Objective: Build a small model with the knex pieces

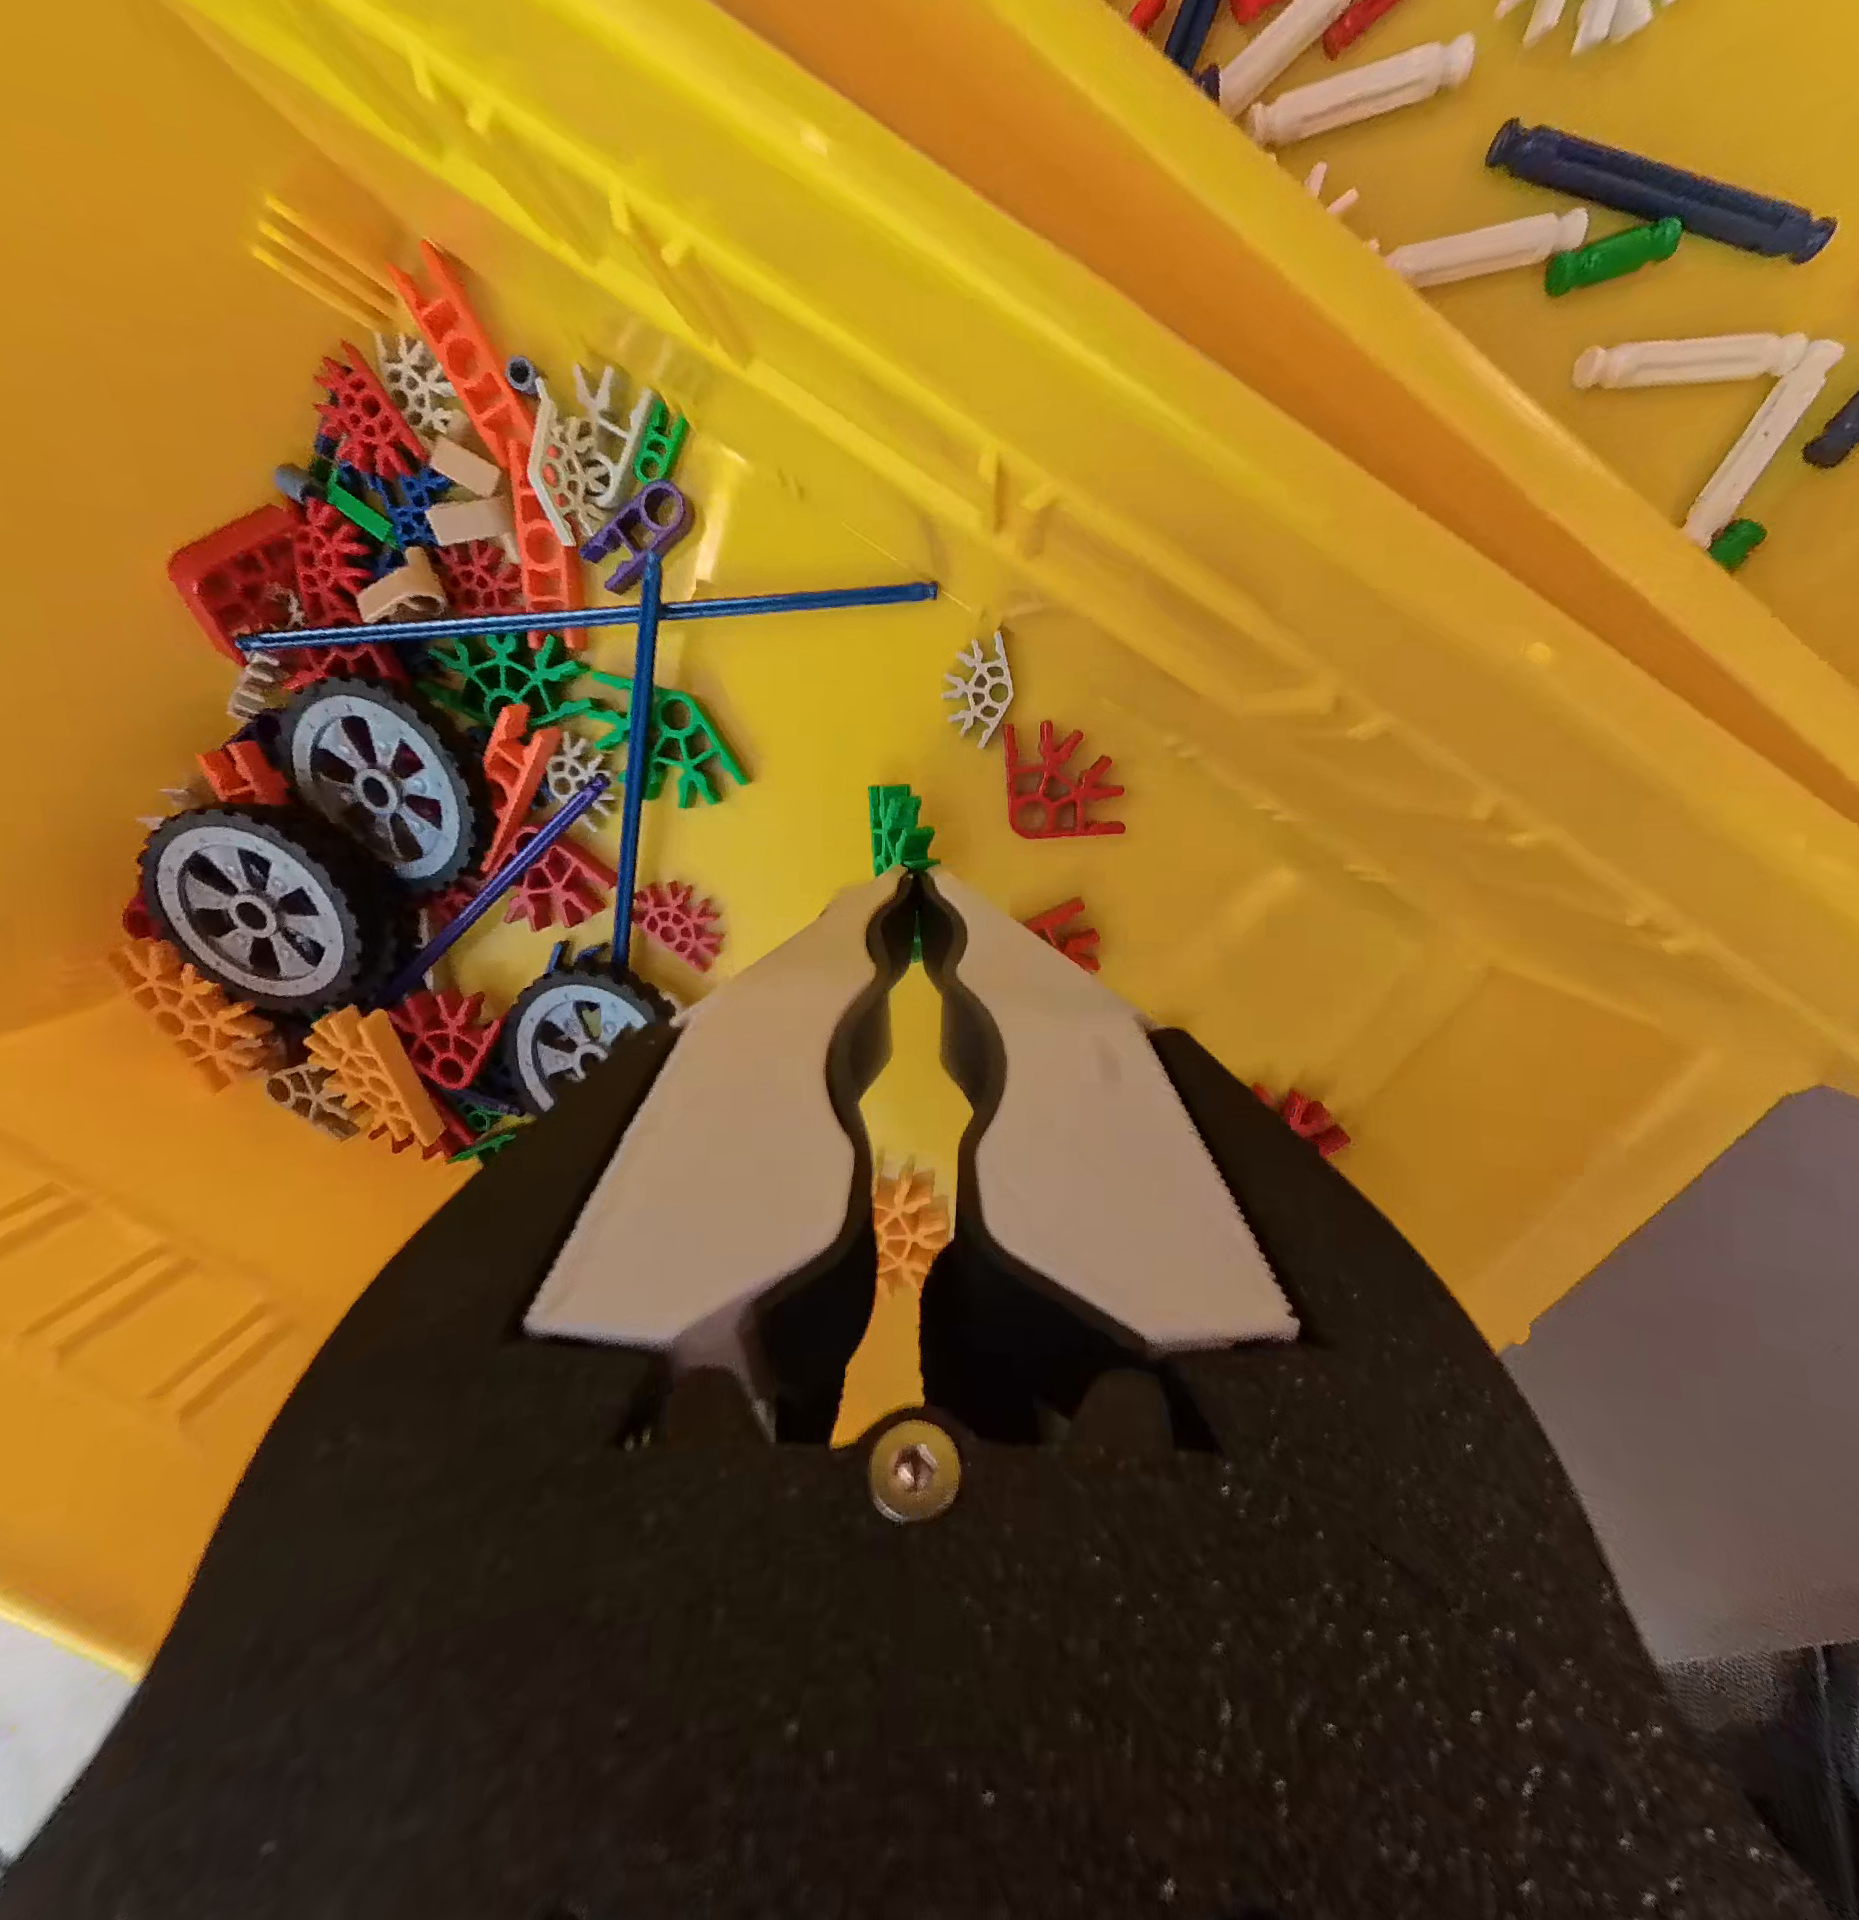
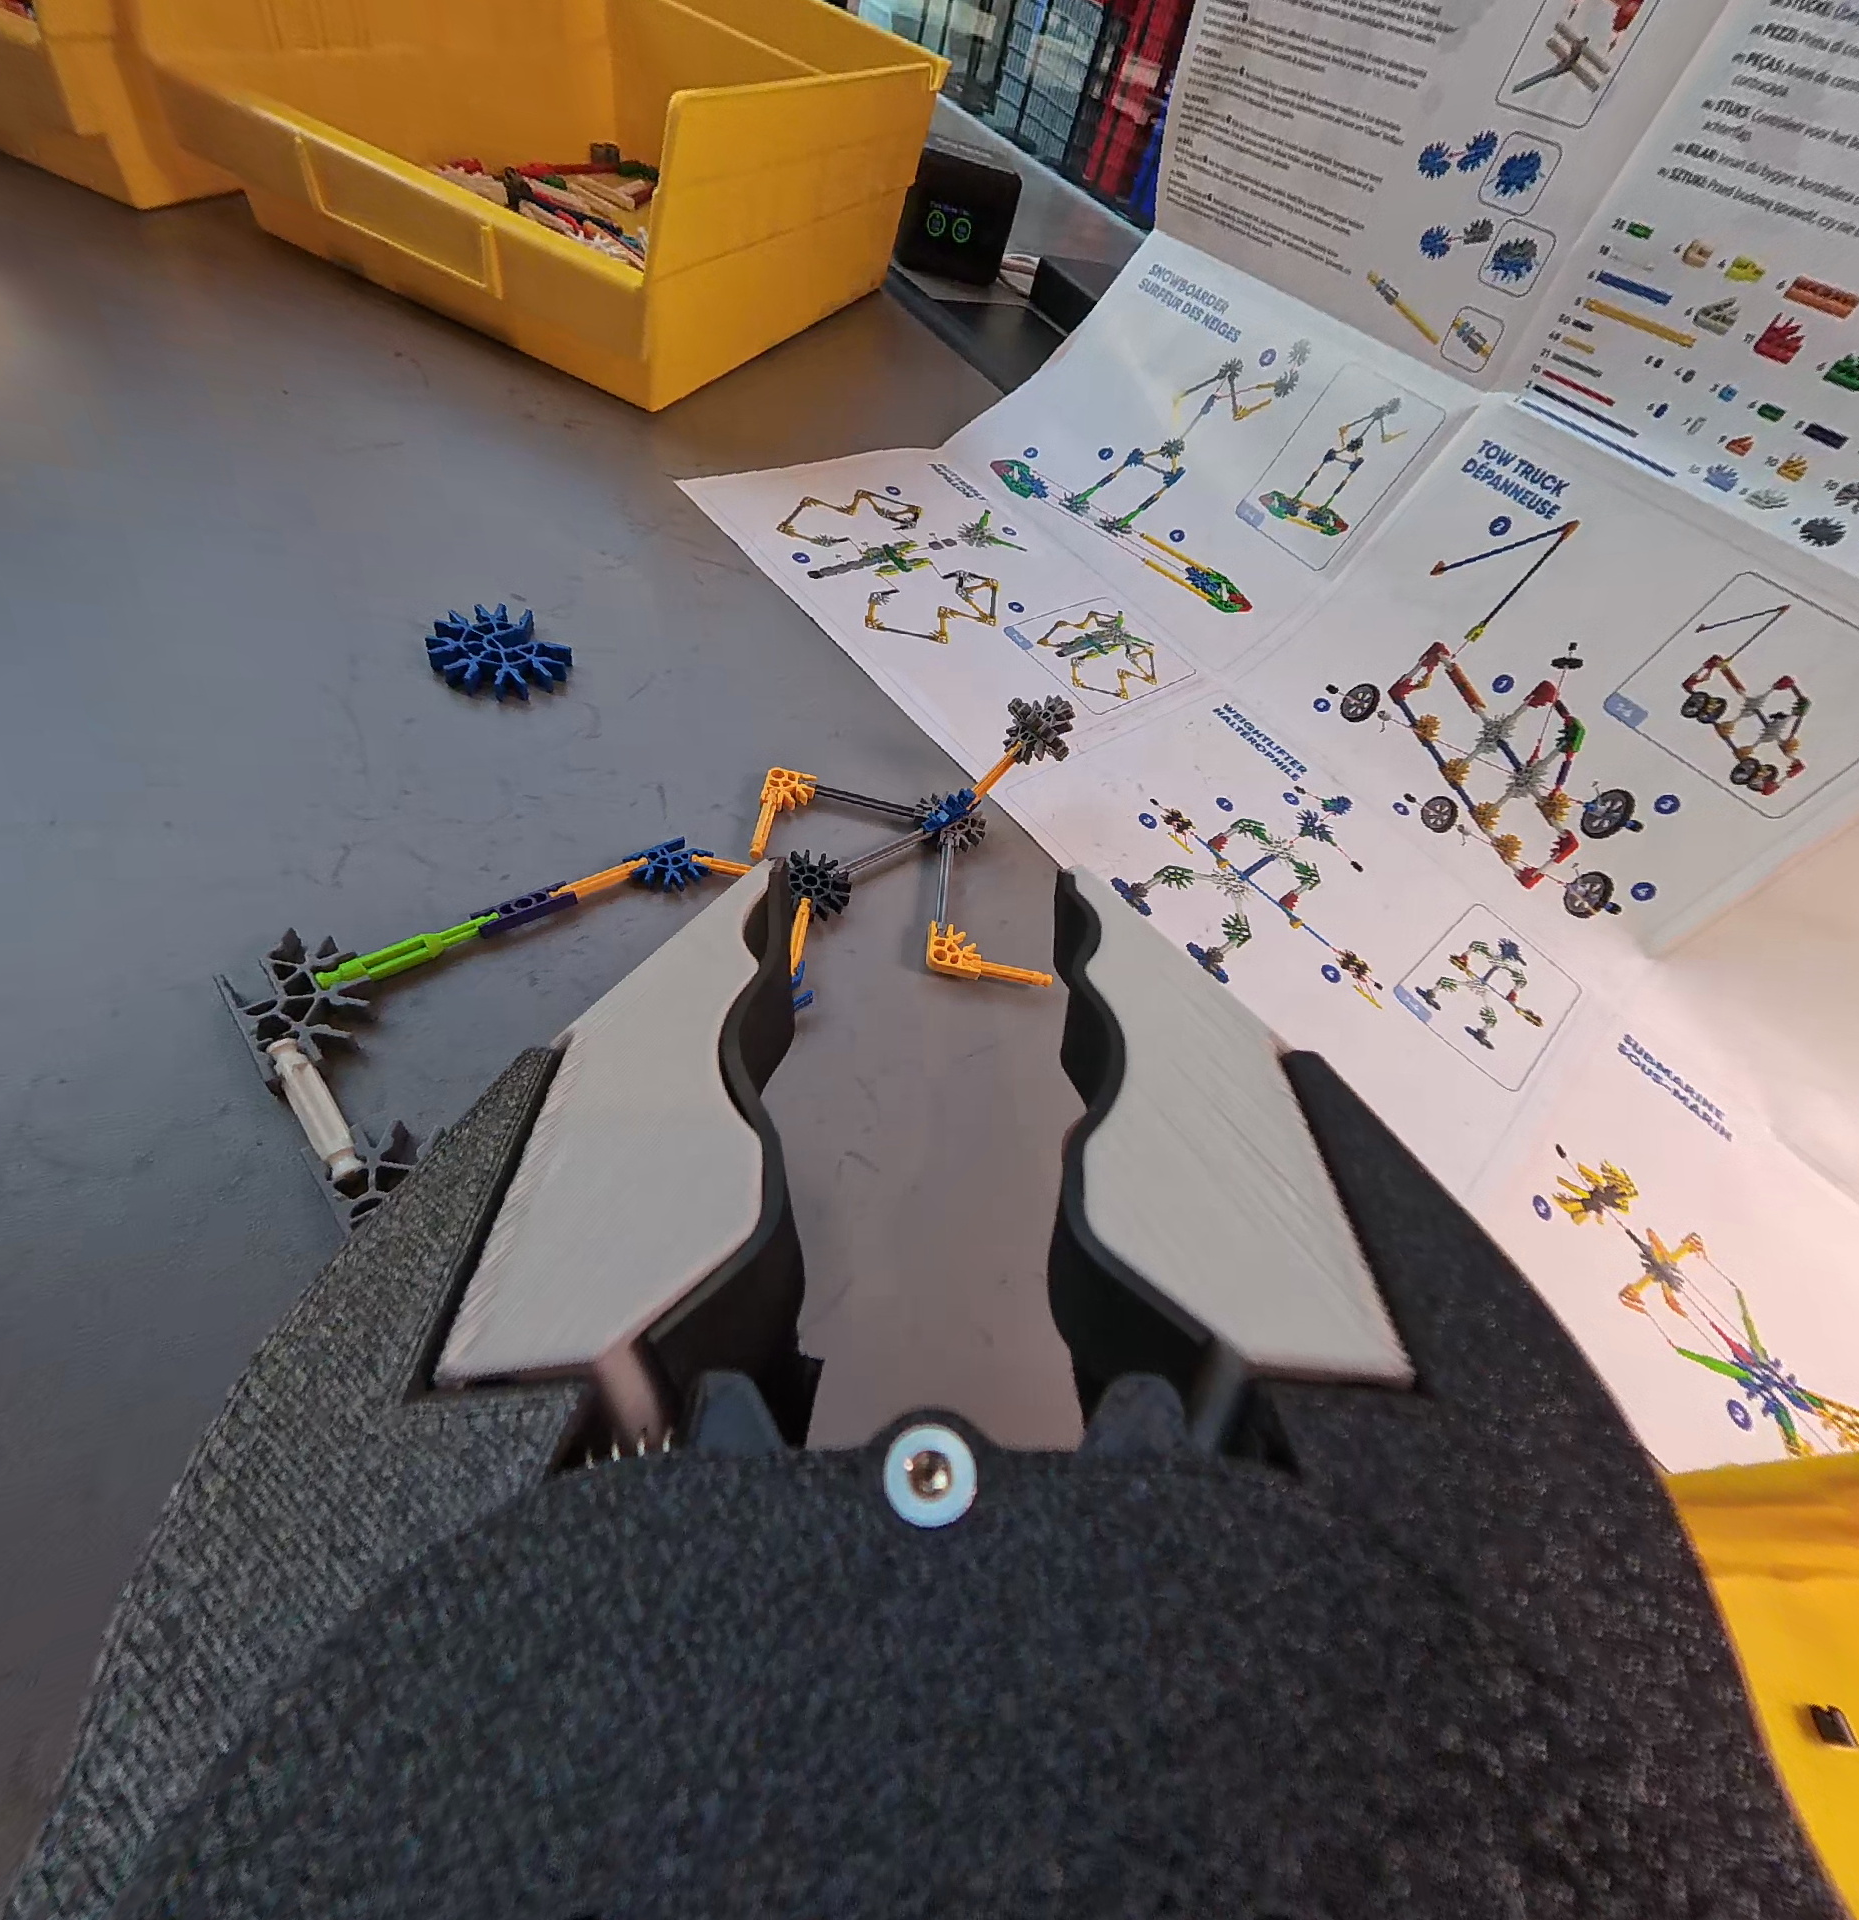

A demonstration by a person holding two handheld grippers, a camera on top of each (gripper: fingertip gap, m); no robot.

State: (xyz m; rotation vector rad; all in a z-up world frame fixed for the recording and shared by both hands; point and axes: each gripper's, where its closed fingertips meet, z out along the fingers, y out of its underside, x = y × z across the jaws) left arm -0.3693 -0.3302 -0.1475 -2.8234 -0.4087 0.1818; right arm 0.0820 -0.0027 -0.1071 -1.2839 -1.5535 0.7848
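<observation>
Between left fingers [image 1: 883, 925], green connector [image 1: 897, 828], pinched at tips.

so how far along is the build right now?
Done: a partial rod-and-connector figure lies on the grey table, beside the instruction sheet. In hand: the left tool is shut on a green connector inside the yellow bin. The right tool is open and empty over the figure. Left: a loose blue connector isn't attached.
</observation>
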